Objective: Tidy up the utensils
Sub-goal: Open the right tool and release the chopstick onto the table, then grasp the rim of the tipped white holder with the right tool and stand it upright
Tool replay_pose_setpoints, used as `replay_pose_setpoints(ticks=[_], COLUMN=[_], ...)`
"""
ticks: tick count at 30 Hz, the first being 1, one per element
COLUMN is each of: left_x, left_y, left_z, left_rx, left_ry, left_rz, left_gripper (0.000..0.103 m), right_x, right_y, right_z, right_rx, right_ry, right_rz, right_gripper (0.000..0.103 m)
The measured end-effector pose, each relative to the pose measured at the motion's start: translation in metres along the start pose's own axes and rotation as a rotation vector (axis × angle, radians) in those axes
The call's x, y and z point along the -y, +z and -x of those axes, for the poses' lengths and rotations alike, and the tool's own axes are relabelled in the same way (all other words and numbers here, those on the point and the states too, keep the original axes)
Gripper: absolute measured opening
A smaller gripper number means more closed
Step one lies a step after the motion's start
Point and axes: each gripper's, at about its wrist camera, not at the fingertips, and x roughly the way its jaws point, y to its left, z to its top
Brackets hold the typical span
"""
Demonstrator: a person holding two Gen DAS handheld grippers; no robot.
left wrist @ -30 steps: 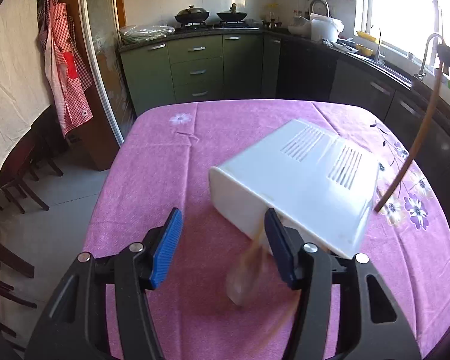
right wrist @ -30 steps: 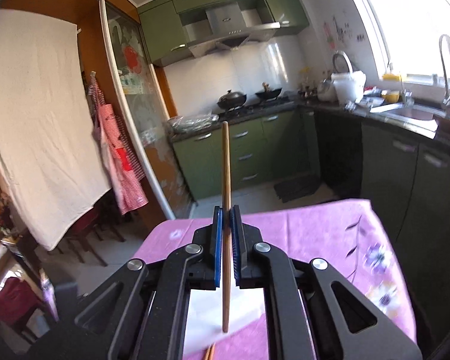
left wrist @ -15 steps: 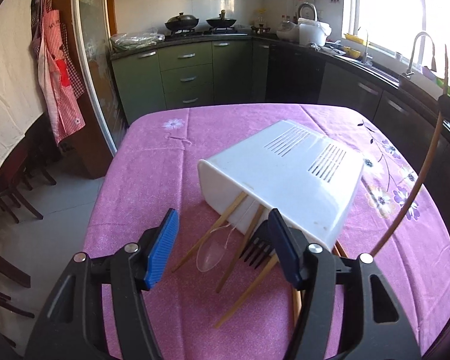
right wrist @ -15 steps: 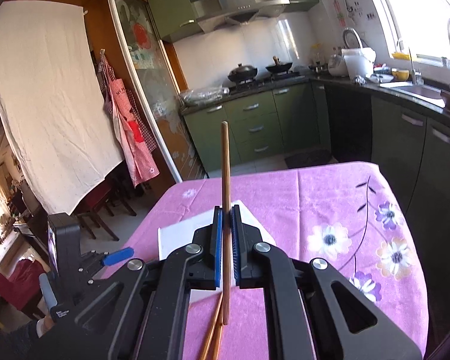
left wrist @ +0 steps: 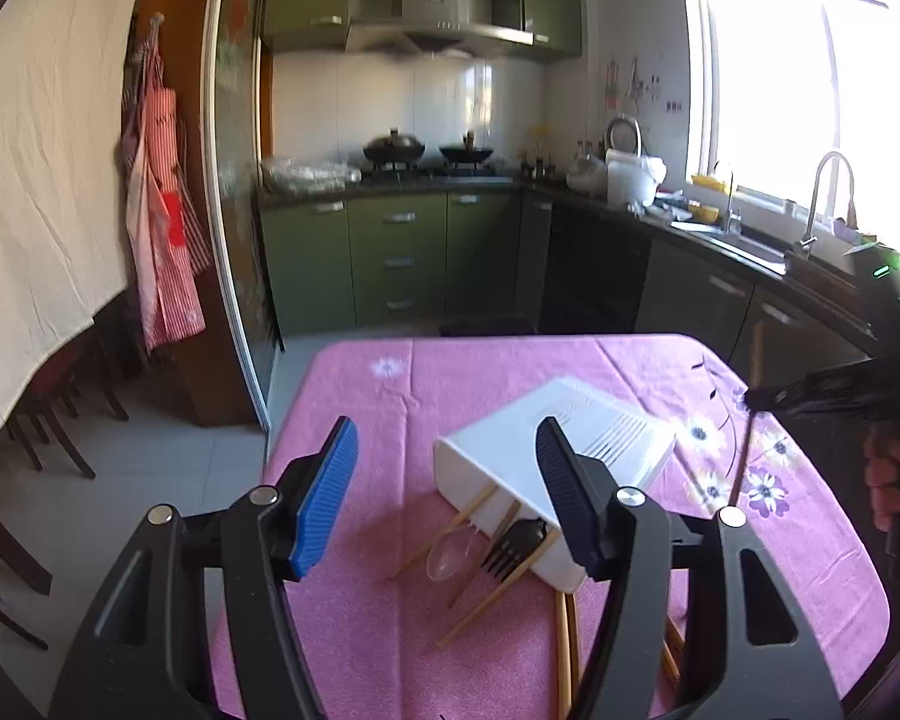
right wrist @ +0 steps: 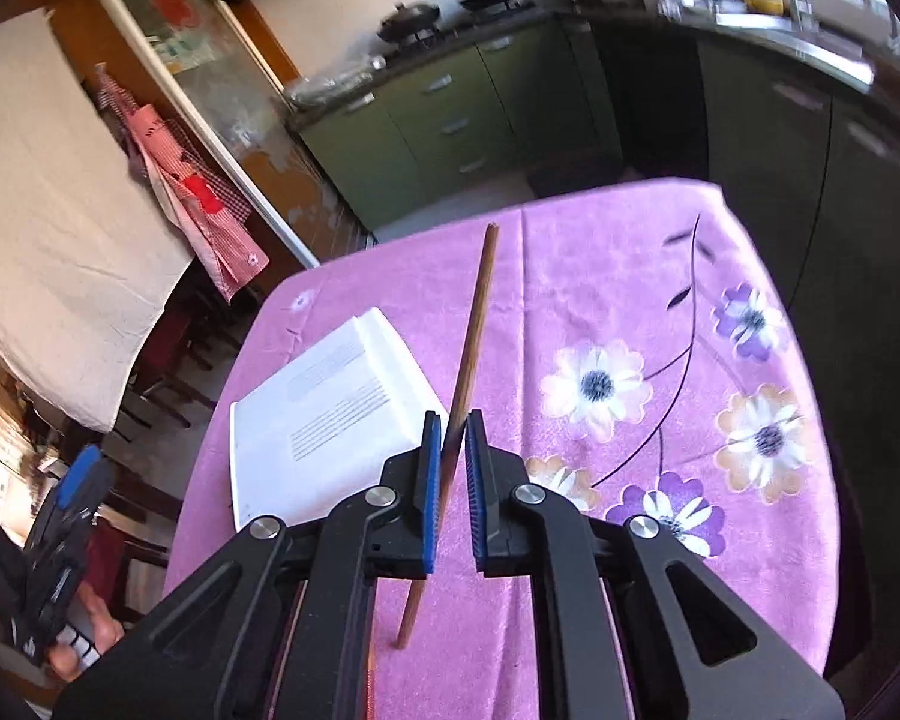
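On a pink-clothed surface [right wrist: 600, 264], the right gripper [right wrist: 450, 468], fingers clamped on one wooden chopstick [right wrist: 468, 354], hovers at three o'clock of the tipped white utensil holder [left wrist: 546, 456], likely needing righting by the empty, parted left gripper [left wrist: 444, 486] before sorting spilled cutlery.

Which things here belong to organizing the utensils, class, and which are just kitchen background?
Job:
white holder, tipped on its side
black fork
clear spoon
loose chopsticks
chopstick between the right gripper's pads

Background:
woks
apron
tap
white cloth
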Motion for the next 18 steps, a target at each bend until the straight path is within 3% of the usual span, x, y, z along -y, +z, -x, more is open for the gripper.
replay_pose_setpoints(ticks=[5, 8, 9, 10, 11, 13, 16, 18], left_x=[0.005, 0.006, 0.005, 0.004, 0.003, -0.002, -0.015, -0.029], left_y=[0.010, 0.013, 0.012, 0.012, 0.013, 0.014, 0.019, 0.026], left_z=[0.018, 0.020, 0.021, 0.020, 0.021, 0.023, 0.027, 0.035], left_rx=[0.041, 0.041, 0.040, 0.037, 0.037, 0.043, 0.061, 0.094], left_ry=[-0.010, -0.006, -0.003, -0.001, 0.004, 0.016, 0.045, 0.077], left_rz=[-0.006, -0.010, -0.010, -0.010, -0.008, 0.006, 0.030, 0.065], left_gripper=[0.059, 0.059, 0.059, 0.059, 0.059, 0.059, 0.060, 0.060], right_x=[0.016, 0.012, 0.006, 0.000, -0.008, -0.039, -0.099, -0.146], right_y=[-0.004, -0.017, -0.022, -0.026, -0.030, -0.047, -0.088, -0.129], right_z=[-0.051, -0.069, -0.070, -0.066, -0.059, -0.036, -0.007, -0.003], right_rx=[-0.157, -0.196, -0.195, -0.166, -0.117, 0.035, 0.247, 0.341], right_ry=[-0.057, -0.090, -0.125, -0.166, -0.226, -0.355, -0.429, -0.479], right_rz=[-0.017, 0.025, 0.064, 0.093, 0.132, 0.262, 0.478, 0.708], right_gripper=[0.007, 0.009, 0.021, 0.044, 0.050, 0.049, 0.048, 0.045])
